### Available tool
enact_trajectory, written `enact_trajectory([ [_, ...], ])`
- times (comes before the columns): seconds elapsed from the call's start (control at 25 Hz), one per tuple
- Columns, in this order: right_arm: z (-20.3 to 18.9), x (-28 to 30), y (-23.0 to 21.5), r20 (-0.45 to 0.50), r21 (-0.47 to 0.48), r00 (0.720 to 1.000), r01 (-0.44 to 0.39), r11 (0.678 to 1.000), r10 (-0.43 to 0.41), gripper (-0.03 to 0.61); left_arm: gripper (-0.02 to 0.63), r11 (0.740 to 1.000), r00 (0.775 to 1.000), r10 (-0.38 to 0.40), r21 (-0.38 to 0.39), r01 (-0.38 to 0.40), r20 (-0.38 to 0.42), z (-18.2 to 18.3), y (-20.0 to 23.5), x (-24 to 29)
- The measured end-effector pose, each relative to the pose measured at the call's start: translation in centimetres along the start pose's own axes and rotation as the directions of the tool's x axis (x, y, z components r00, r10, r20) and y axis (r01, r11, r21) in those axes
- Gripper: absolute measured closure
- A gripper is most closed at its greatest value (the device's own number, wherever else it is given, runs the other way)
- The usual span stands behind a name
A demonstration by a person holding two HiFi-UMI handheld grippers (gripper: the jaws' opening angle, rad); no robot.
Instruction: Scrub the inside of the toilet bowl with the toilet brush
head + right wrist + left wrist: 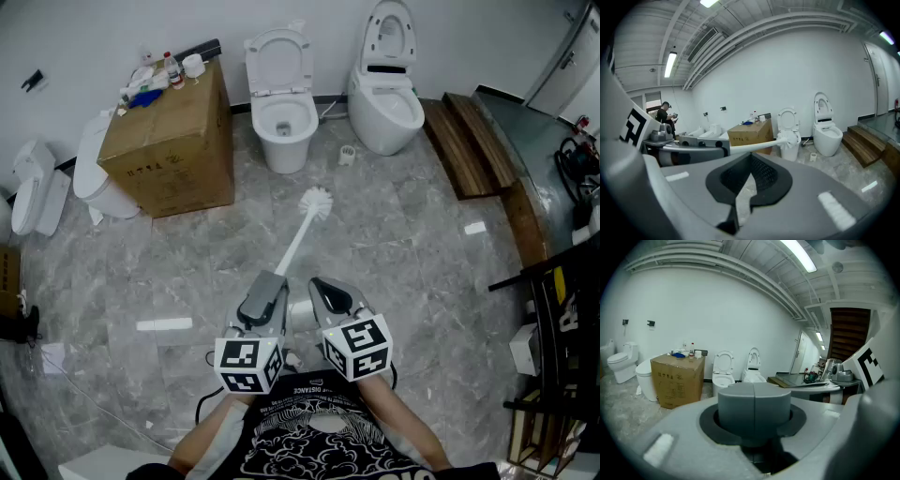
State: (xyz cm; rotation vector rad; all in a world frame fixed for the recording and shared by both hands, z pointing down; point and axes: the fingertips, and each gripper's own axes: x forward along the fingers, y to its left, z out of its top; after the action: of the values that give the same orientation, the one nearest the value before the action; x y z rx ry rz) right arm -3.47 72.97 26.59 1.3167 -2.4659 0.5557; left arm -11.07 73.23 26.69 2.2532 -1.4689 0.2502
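Above grey floor (pixel 403 234) | left tongs (pixel 270 279) clench toilet brush (pixel 300 239) | right tongs (pixel 318 282) clenched, empty

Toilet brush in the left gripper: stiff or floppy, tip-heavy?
Likely stiff: the toilet brush handle runs straight out of the left gripper, no sag. Probably light: thin shaft, small bristle head. Held at its end, it may twist in the jaws when scrubbing.

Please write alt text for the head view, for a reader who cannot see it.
Seen from above, a person's left gripper holds a white toilet brush pointing forward over a grey floor, with the shut, empty right gripper beside it. Two toilets with raised lids stand at the wall, right of a cardboard box.
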Motion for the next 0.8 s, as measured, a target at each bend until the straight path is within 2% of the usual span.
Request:
enact_trajectory([
  [0.44, 0.5, 1.5, -2.1, 0.008, 0.032, 1.0, -0.015, 0.999, 0.015, 0.581, 0.465, 1.0, 1.0, -0.005, -0.014, 0.005, 0.001, 0.6, 0.3, 3.1],
  [0.64, 0.9, 3.0, -5.9, 0.008, 0.051, 0.999, -0.037, 0.998, 0.036, 0.581, 0.465, 1.0, 1.0, 0.001, -0.002, -0.001, -0.009, 1.1, -0.7, 6.9],
  [0.8, 2.5, 4.9, -10.7, -0.001, 0.057, 0.998, -0.068, 0.996, 0.068, 0.581, 0.465, 1.0, 0.999, 0.03, -0.01, -0.03, -0.02, 2.6, -1.6, 11.6],
])
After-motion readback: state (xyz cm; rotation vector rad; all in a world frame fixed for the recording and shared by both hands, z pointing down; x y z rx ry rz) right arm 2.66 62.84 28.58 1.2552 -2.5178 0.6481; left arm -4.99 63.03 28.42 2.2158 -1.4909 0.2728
